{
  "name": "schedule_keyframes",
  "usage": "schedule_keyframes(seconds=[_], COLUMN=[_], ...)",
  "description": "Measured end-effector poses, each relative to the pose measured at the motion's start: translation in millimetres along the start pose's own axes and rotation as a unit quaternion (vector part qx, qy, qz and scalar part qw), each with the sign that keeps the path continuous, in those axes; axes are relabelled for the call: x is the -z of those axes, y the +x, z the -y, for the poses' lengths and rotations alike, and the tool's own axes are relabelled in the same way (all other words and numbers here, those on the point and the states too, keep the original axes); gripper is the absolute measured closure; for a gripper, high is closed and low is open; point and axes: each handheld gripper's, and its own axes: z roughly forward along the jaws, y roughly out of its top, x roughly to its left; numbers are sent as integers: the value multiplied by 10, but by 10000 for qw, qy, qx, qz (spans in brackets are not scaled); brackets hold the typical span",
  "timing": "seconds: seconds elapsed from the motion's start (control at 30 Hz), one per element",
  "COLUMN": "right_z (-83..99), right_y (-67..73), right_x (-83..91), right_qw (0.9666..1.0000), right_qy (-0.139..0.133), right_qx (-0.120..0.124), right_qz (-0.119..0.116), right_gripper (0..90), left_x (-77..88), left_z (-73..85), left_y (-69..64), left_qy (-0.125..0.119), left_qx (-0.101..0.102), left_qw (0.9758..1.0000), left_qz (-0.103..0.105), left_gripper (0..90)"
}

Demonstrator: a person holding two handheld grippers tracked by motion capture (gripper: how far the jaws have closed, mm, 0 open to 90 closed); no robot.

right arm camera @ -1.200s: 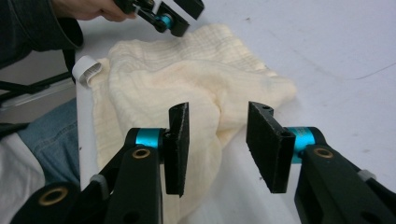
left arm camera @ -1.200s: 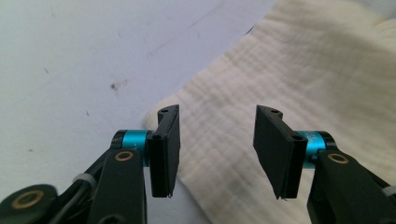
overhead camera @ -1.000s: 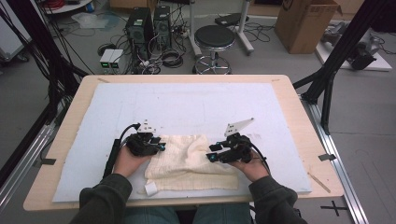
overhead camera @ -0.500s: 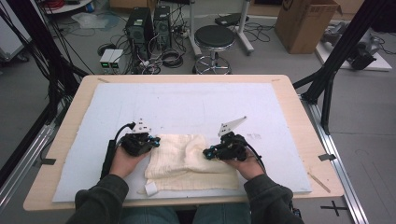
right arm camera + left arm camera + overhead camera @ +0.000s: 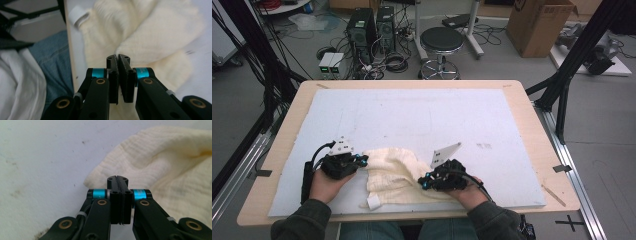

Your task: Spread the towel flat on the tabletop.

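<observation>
White foam mat [image 5: 412, 115] underneath, both my left gripper [image 5: 117, 180] and right gripper [image 5: 118, 58] clenched with nothing clearly pinched, cream cloth [image 5: 394, 172] bunched just beyond the jaws; soft, light, limp, best taken at edge corners.

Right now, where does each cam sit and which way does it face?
High view: above the table's near side, facing forward-down; forearms, left gripper, right gripper.
Left gripper view: on that gripper, facing the cream cloth edge; jaws shut.
Right gripper view: on that gripper, facing cloth toward the person's lap; jaws shut.
Shared: the cloth.
</observation>
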Motion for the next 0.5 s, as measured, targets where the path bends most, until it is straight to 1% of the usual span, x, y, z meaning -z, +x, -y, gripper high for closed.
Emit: schedule_keyframes(seconds=[0.07,0.13,0.2,0.23,0.27,0.37,0.5], right_z=[58,76,55,39,21,-23,-72], right_y=[67,103,104,101,93,34,-119], right_x=[-72,-84,-46,-8,30,163,327], right_qw=[9999,9998,9999,9999,9999,9995,9980], right_qy=[83,125,53,-32,-116,-300,-582], right_qx=[71,116,116,102,93,80,-53], right_qz=[-38,-37,-24,-14,-29,29,239], right_gripper=[816,766,728,717,704,688,689], left_x=[-1,8,17,18,17,11,6], left_z=[55,67,67,73,82,106,118], left_y=[-17,-20,-17,-16,-15,-12,-6], left_qy=[44,42,-6,-4,3,18,36], left_qx=[1,-30,-44,-54,-49,-41,-43], left_qw=[10000,10000,10000,10000,10000,10000,10000], left_qz=[30,30,31,15,7,10,-6], left_gripper=[889,888,888,888,888,887,887])
